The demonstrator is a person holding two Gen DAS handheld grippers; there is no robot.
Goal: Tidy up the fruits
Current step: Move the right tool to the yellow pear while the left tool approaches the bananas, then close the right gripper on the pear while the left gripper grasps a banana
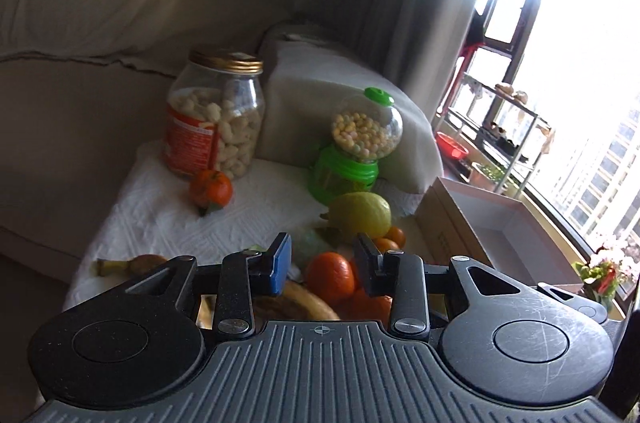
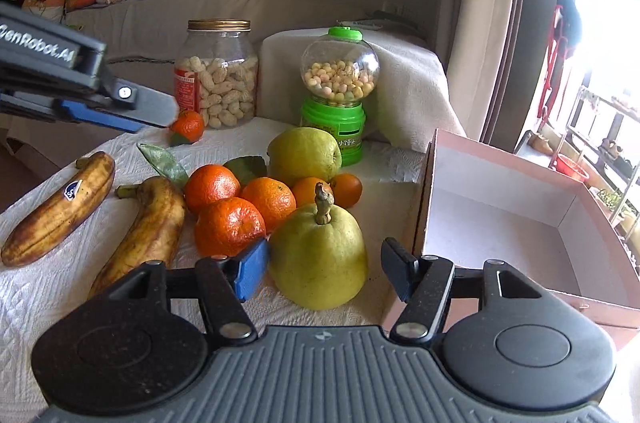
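In the right wrist view a green pear [image 2: 318,255] stands on the white cloth between the open jaws of my right gripper [image 2: 324,269]. Behind it lie several mandarins [image 2: 229,225], a second pear [image 2: 303,154] and two brown bananas [image 2: 144,227]. An open pink box [image 2: 520,219] sits to the right. My left gripper [image 2: 120,107] hovers at the upper left, above the fruit. In the left wrist view my left gripper [image 1: 325,261] is open and empty above a mandarin [image 1: 331,277]. A lone mandarin [image 1: 211,187] lies by the jar.
A peanut jar [image 2: 218,75] and a green candy dispenser [image 2: 338,91] stand at the back of the cloth. A covered cushion [image 2: 404,83] is behind them. A sofa runs along the left, a window and shelf rack are at the right.
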